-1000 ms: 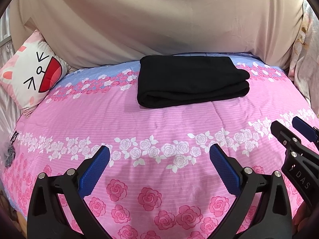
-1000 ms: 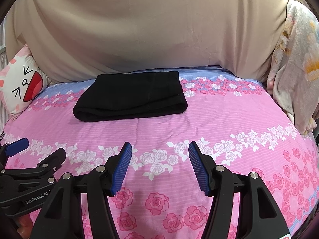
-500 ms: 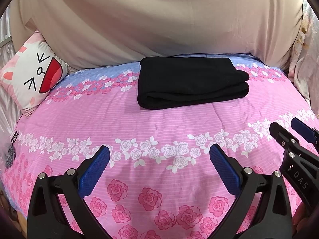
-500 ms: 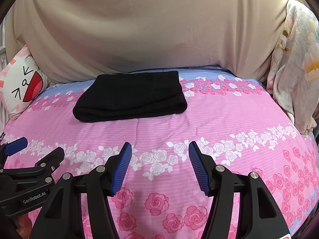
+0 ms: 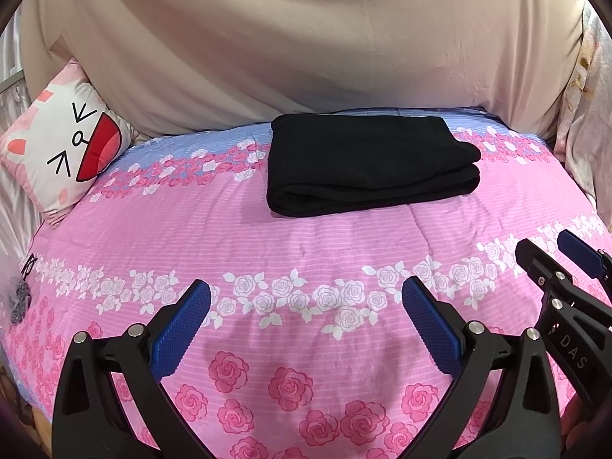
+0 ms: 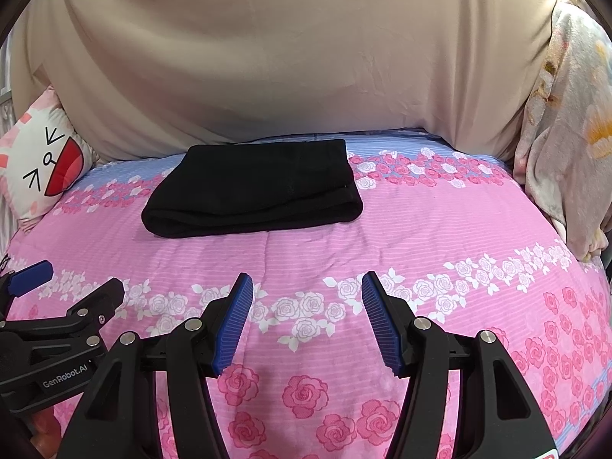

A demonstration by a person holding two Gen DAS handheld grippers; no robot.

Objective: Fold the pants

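Black pants (image 5: pixel 367 164) (image 6: pixel 256 187) lie folded into a thick rectangle at the far side of a pink rose-patterned bedspread (image 5: pixel 267 244) (image 6: pixel 440 229). My left gripper (image 5: pixel 306 290) hovers over the near part of the bed, open wide, nothing between its blue pads. My right gripper (image 6: pixel 308 283) hangs beside it, also open and empty. Both are well short of the pants. The right gripper (image 5: pixel 550 252) shows at the right edge of the left wrist view, and the left gripper (image 6: pixel 72 283) at the left edge of the right wrist view.
A beige sheet (image 5: pixel 306 46) hangs behind the bed. A cartoon-face pillow (image 5: pixel 65 145) (image 6: pixel 42 164) leans at the back left. A pale floral blanket (image 6: pixel 566 145) is heaped at the right edge. A small dark object (image 5: pixel 17 298) lies at the bed's left edge.
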